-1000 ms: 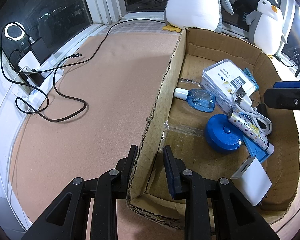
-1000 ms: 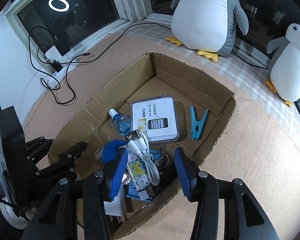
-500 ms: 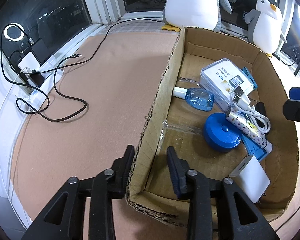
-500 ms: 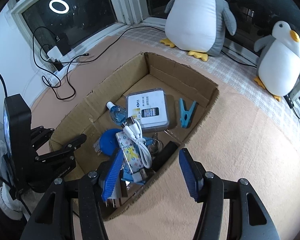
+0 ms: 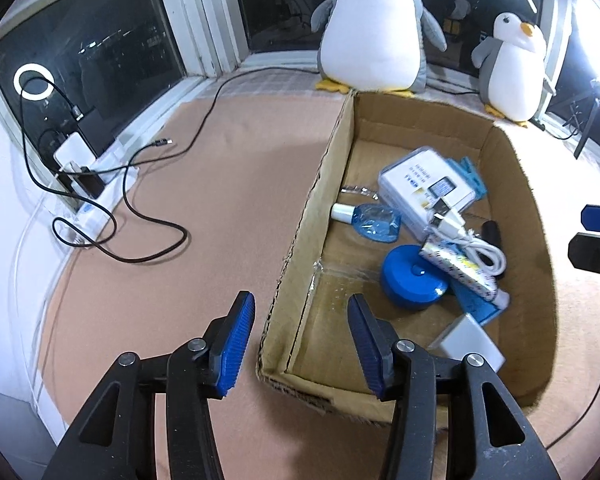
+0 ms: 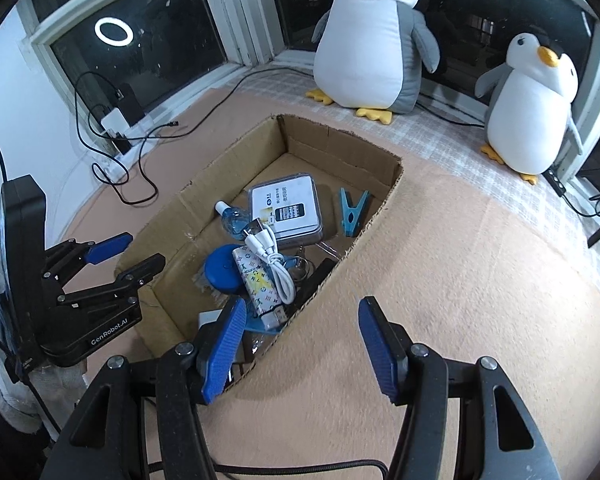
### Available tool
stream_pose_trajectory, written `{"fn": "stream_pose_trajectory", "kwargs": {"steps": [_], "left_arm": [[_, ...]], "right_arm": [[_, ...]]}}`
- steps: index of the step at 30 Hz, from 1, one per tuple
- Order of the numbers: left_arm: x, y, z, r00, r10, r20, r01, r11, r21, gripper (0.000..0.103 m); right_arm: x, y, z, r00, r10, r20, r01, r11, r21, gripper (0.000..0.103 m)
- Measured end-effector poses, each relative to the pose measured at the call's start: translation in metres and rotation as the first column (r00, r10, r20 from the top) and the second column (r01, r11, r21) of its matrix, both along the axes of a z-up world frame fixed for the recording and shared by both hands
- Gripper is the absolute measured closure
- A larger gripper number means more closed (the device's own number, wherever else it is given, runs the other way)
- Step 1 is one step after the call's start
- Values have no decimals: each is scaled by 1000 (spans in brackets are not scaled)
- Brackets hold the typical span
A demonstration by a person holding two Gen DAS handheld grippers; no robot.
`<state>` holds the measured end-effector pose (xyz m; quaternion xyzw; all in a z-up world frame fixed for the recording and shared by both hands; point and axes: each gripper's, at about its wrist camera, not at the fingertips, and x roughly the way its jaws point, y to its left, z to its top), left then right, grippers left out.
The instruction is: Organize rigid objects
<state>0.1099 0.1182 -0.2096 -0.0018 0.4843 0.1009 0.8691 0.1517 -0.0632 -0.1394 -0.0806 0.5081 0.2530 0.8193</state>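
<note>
- A cardboard box (image 6: 380, 184) is seen resting on the tan surface (image 5: 204, 208).
- Inside it are laid a white case (image 6: 286, 210), a blue round disc (image 5: 412, 278) and a white cable (image 6: 274, 264).
- The left tool (image 5: 300, 340) is opening, astride the box's wall without pressing on it.
- The right tool (image 6: 302, 346) is spread, nothing gripped.

Brown cardboard box (image 6: 384, 160); round blue case (image 5: 414, 278); white tube (image 6: 258, 286) (multicoloured monogram print); white cable (image 6: 274, 256); light-blue clothespin (image 6: 353, 212); clear blue bottle (image 5: 374, 222), white cap; two penguin plushes (image 6: 374, 36), white and grey, yellow feet; salmon-pink surface (image 5: 204, 200).
</note>
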Motion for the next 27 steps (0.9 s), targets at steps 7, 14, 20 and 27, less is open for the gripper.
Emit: {"fn": "stream_pose_trajectory", "kwargs": {"steps": [7, 14, 20, 27], "left_arm": [[-18, -12, 35, 998, -18, 63, 18, 1000, -6, 44], [-37, -34, 74, 991, -34, 132, 36, 999, -10, 44], [-50, -46, 103, 980, -42, 195, 46, 999, -14, 32], [-64, -56, 127, 966, -49, 253, 52, 999, -3, 31]], "right_arm": [[-24, -18, 25, 996, -56, 65, 53, 998, 45, 42], [-45, -45, 52, 977, -144, 155, 131, 987, 95, 41], [-63, -58, 65, 960, -191, 207, 170, 979, 116, 38], [-76, -60, 69, 951, -201, 234, 176, 977, 123, 37]]}}
